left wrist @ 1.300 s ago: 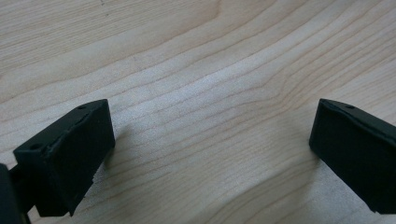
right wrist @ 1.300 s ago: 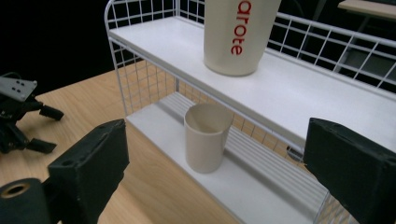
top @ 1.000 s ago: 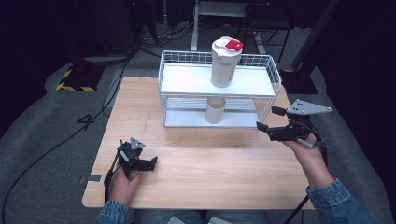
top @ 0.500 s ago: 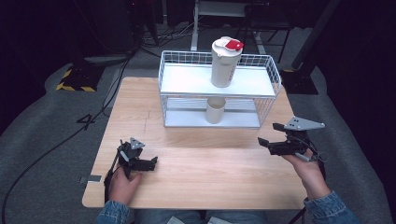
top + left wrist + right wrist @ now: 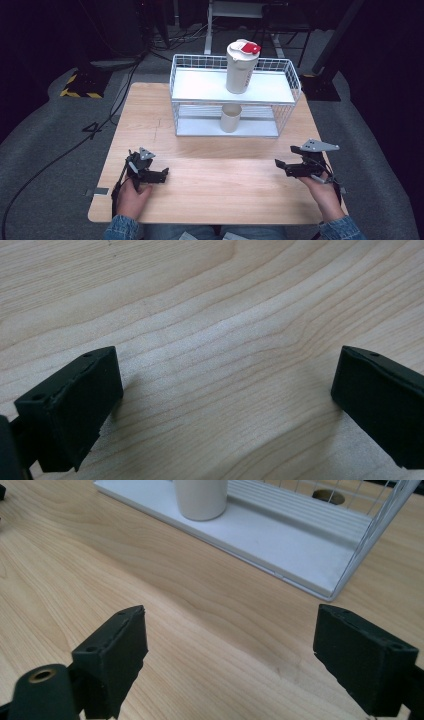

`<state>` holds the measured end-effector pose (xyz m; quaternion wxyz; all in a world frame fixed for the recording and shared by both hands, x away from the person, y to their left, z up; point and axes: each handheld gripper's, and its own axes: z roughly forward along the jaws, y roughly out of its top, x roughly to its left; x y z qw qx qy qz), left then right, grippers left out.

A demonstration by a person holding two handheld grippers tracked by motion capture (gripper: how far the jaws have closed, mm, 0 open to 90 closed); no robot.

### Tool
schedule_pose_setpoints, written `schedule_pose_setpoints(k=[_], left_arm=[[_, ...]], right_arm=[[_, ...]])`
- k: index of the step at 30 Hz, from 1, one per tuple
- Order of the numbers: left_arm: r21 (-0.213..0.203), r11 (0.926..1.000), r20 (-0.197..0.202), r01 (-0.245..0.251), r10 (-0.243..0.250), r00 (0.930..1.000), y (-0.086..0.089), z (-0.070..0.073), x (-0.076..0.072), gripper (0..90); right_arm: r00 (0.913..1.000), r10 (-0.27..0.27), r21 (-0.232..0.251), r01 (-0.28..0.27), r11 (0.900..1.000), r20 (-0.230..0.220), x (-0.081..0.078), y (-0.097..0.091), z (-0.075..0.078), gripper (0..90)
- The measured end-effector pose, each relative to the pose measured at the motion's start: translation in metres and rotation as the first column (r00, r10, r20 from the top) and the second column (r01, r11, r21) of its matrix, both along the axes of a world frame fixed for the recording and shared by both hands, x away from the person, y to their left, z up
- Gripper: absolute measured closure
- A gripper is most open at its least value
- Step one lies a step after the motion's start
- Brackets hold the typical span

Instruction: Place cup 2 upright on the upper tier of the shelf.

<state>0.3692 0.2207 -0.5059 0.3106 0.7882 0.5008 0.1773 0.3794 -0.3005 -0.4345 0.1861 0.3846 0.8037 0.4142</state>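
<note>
A white wire rack (image 5: 235, 107) with two shelves stands at the back of the wooden table (image 5: 210, 185). A tall white bottle with a red cap (image 5: 241, 67) stands on its upper shelf. A short white cup (image 5: 230, 118) (image 5: 200, 498) sits on the lower shelf. My left gripper (image 5: 162, 175) (image 5: 225, 390) rests low at the front left, open over bare wood. My right gripper (image 5: 281, 166) (image 5: 230, 650) is at the front right, open, its jaws wide apart and pointing toward the rack's lower shelf (image 5: 280, 545).
The table's front edge runs just behind both hands. Dark floor with cables (image 5: 60, 155) surrounds the table. A yellow and black striped block (image 5: 80, 92) lies on the floor at the left. A broad strip of wood lies between the grippers and the rack.
My right gripper has drawn back from beside the rack toward the front right of the table and dropped lower. The left gripper has stayed put.
</note>
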Motion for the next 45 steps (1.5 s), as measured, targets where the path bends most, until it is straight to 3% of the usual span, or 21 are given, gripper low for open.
schedule_pose_setpoints(k=[7, 23, 39, 43, 45], left_arm=[[0.0, 1.0, 0.0, 0.0, 0.0, 1.0, 0.0, 0.0, 0.0, 0.6], [0.0, 1.0, 0.0, 0.0, 0.0, 1.0, 0.0, 0.0, 0.0, 0.6], [0.0, 1.0, 0.0, 0.0, 0.0, 1.0, 0.0, 0.0, 0.0, 0.6], [0.002, 1.0, -0.001, 0.001, -0.001, 1.0, 0.0, 0.0, 0.0, 0.6], [0.0, 1.0, 0.0, 0.0, 0.0, 1.0, 0.0, 0.0, 0.0, 0.6]], right_arm=[[0.9997, -0.012, -0.012, 0.011, 0.9999, -0.021, -0.001, 0.0, -0.021, 14.7], [0.9995, -0.032, -0.042, 0.032, 0.9986, -0.005, -0.008, 0.005, -0.052, 14.3], [0.9943, -0.081, -0.096, 0.074, 0.9926, -0.069, 0.0, 0.01, -0.065, 14.3], [0.9903, -0.096, -0.082, 0.088, 0.9928, -0.1, 0.002, 0.011, -0.068, 13.7], [0.9917, -0.1, -0.1, 0.092, 0.9908, -0.081, 0.002, 0.013, -0.069, 13.2]])
